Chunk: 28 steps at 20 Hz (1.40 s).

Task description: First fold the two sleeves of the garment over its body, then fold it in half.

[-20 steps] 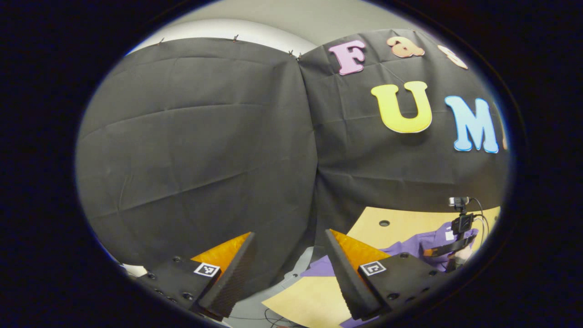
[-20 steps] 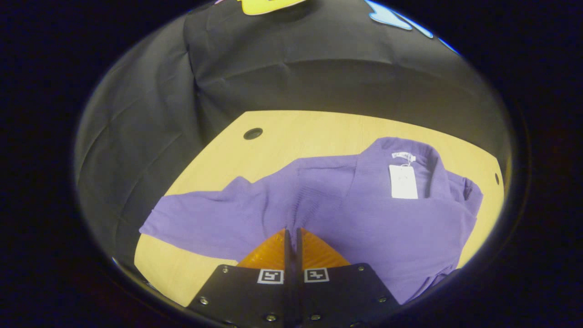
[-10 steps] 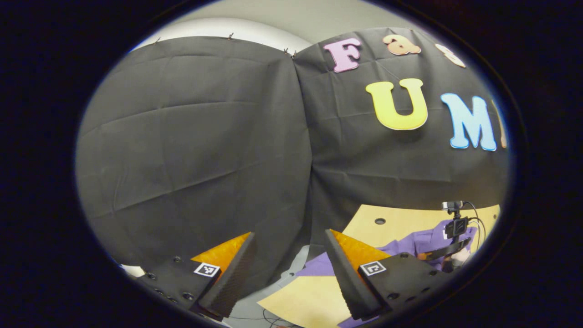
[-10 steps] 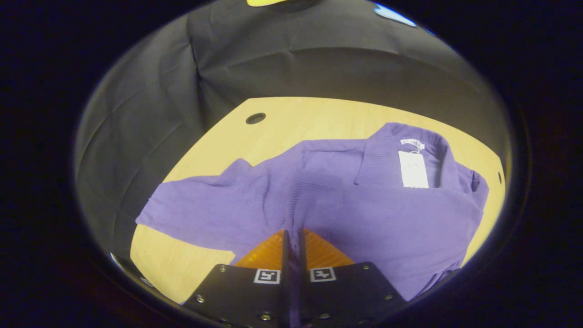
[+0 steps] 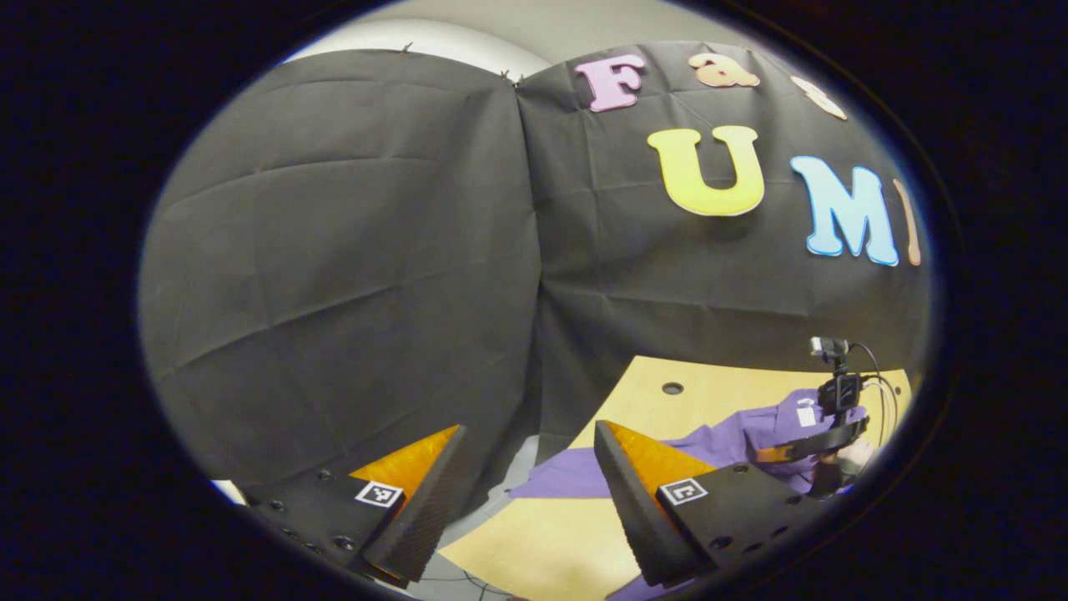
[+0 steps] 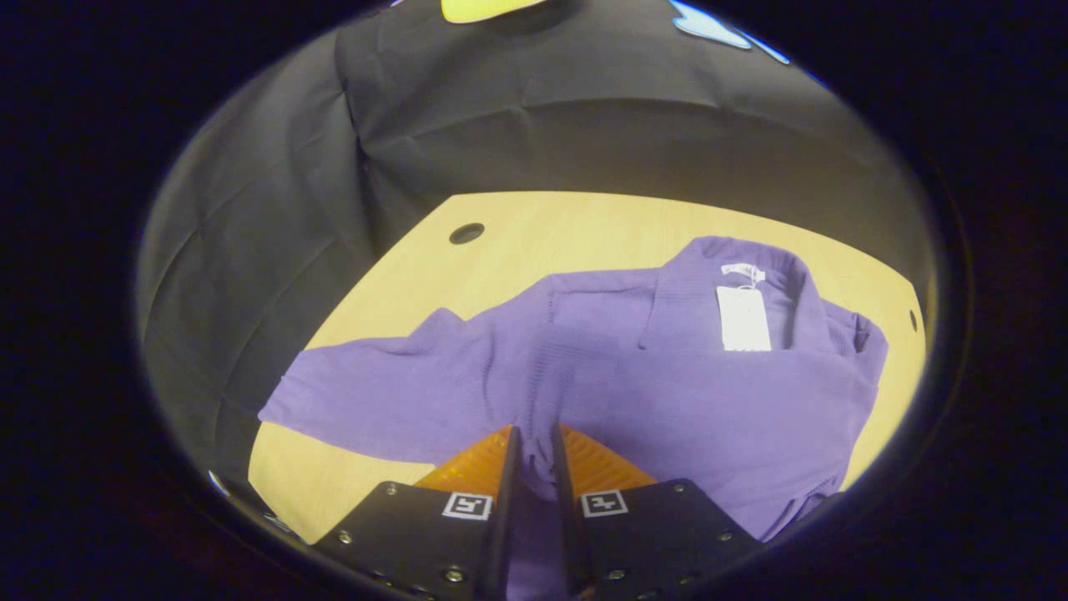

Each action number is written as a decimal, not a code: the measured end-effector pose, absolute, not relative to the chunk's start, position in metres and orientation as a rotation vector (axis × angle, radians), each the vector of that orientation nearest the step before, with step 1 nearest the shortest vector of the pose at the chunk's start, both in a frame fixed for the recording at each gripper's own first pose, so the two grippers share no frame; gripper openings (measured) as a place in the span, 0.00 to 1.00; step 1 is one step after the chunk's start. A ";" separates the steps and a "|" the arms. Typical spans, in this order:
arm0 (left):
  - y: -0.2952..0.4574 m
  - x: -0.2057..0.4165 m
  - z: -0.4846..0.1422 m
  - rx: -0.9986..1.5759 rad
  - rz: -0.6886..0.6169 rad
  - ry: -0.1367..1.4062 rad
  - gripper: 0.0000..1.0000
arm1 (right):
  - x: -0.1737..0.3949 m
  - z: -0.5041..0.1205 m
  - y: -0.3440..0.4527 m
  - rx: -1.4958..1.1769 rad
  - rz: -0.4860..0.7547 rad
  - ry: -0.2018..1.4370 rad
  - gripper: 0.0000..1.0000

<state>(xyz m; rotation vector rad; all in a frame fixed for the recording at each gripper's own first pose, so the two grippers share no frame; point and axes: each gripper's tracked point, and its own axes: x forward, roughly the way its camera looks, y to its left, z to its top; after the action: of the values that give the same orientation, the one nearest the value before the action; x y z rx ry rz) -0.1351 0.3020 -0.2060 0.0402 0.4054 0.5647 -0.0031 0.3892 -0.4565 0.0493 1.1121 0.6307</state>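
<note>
Right gripper (image 6: 532,442) low over the counter (image 6: 534,242), jaws nearly closed with a narrow gap, purple fabric of the garment (image 6: 667,392) bunched between them. Both fingers look to be on the cloth, so it's pinching a fold near the hem side of the body.

Garment lies flat on the counter in the right gripper view, collar toward 1 o'clock with a white tag (image 6: 743,317) hanging in the neck opening. One sleeve (image 6: 367,401) stretches out toward 9 o'clock, end reaching the counter edge, not folded over the body. The side at 3 o'clock looks bunched by the collar; can't tell how that sleeve lies.

Round hole (image 6: 465,233) in the counter at 11 o'clock, well apart from the garment.

Left gripper (image 5: 526,492) held off the counter's end, pointed at the booth wall, jaws wide open, nothing between them. In the left gripper view the garment shows at 4 o'clock past its finger, with the right gripper and the hand (image 5: 851,457) holding it above the cloth at the far side.
</note>
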 end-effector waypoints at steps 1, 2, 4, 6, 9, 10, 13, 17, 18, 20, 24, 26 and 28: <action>0.306 -0.131 -0.216 0.033 0.558 0.419 0.94 | -0.002 -0.452 0.388 0.051 0.628 1.105 0.24; 0.309 -0.126 -0.225 0.030 0.551 0.430 0.94 | 0.000 -0.448 0.384 0.051 0.623 1.097 0.23; 0.313 -0.116 -0.248 0.023 0.528 0.455 0.99 | 0.001 -0.438 0.380 0.062 0.614 1.086 0.23; 0.319 -0.105 -0.272 0.015 0.501 0.489 0.94 | 0.002 -0.432 0.374 0.073 0.603 1.081 0.24; 0.328 -0.086 -0.311 0.014 0.472 0.540 0.94 | 0.002 -0.425 0.365 0.087 0.582 1.079 0.24; 0.331 -0.080 -0.323 0.011 0.461 0.555 0.94 | 0.000 -0.423 0.363 0.096 0.577 1.080 0.24; 0.337 -0.063 -0.361 -0.018 0.440 0.604 0.94 | 0.001 -0.422 0.360 0.102 0.573 1.079 0.24; 0.354 -0.049 -0.423 -0.053 0.437 0.704 0.94 | -0.002 -0.424 0.365 0.113 0.572 1.095 0.26; 0.357 -0.045 -0.437 -0.059 0.433 0.727 0.94 | -0.004 -0.424 0.368 0.117 0.574 1.098 0.26; 0.366 -0.040 -0.460 -0.062 0.432 0.769 0.98 | -0.007 -0.424 0.370 0.120 0.575 1.107 0.23; 0.371 -0.034 -0.487 -0.064 0.429 0.822 0.98 | -0.008 -0.421 0.370 0.131 0.572 1.117 0.23; 0.374 -0.034 -0.502 -0.065 0.431 0.853 0.94 | -0.005 -0.415 0.368 0.141 0.567 1.106 0.23; 0.370 -0.035 -0.512 -0.069 0.436 0.878 0.95 | -0.003 -0.410 0.366 0.154 0.561 1.098 0.23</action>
<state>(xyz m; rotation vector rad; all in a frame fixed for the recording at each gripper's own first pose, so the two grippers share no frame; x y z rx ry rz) -0.0355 0.3700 -0.5122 -0.0695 0.8778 0.4362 -0.0029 0.3664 -0.4104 0.1535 1.0981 0.5611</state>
